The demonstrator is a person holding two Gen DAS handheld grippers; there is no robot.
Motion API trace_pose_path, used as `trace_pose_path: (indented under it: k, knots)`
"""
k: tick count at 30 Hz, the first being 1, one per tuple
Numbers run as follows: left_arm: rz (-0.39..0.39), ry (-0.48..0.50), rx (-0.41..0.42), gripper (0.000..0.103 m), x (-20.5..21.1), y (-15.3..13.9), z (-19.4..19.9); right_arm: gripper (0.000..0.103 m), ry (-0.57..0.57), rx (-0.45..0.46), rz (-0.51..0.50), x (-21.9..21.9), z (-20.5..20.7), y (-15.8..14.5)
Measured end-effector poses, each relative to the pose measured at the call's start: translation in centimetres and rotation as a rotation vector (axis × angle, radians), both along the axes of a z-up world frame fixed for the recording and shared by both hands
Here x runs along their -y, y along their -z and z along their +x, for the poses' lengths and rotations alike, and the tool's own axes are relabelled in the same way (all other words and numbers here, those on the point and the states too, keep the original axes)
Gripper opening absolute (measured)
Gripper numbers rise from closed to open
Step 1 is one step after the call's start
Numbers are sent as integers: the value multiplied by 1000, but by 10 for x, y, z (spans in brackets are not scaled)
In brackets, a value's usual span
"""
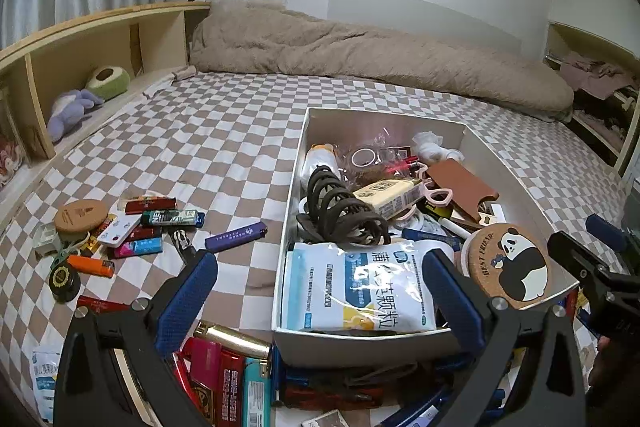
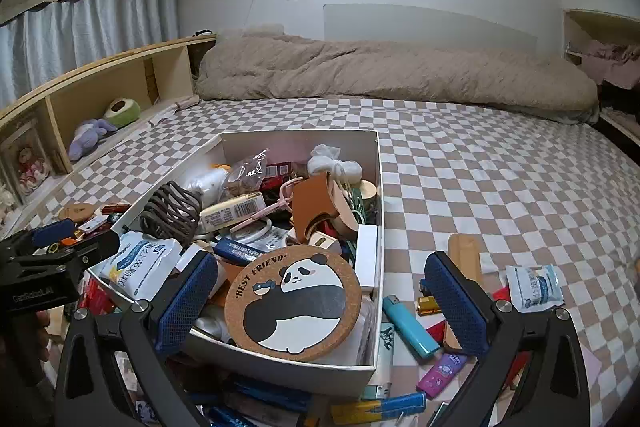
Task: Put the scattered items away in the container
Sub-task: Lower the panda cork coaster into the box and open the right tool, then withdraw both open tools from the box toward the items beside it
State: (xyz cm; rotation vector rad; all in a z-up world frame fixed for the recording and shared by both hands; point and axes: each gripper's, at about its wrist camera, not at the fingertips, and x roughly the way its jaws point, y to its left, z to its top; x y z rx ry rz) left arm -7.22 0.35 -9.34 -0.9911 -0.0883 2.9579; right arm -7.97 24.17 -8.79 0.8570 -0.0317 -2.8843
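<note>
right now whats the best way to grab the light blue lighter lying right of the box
Grip the light blue lighter across its narrow sides at mid-body, coming straight down with the open right gripper. It lies flat on the checked sheet, its metal head toward the box, so turn the fingers square to its slanted length.

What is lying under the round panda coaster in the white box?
The panda coaster rests tilted in the white box, at its near corner. Beside it, a blue-white sachet and a dark blue lighter show. What lies directly beneath is covered; only pale, unclear shapes show at its edge.
</note>
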Motion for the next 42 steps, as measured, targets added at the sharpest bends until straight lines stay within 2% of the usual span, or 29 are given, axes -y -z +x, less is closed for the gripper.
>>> trace_pose_path:
  k: [10,18,32,42]
  knots:
    - [15,-3,-26,103,3,-1,1,103,-9,-25,17,6,6,0]
    - [29,-26,-30,103,12,-2,1,103,28,-46,57,0,5,-1]
    - [32,-77,-36,103,28,-4,0,103,216,-46,23,-68,3,-8]
    - [51,-154,-24,103,47,-4,-3,103,378,-25,-12,-123,0,-4]
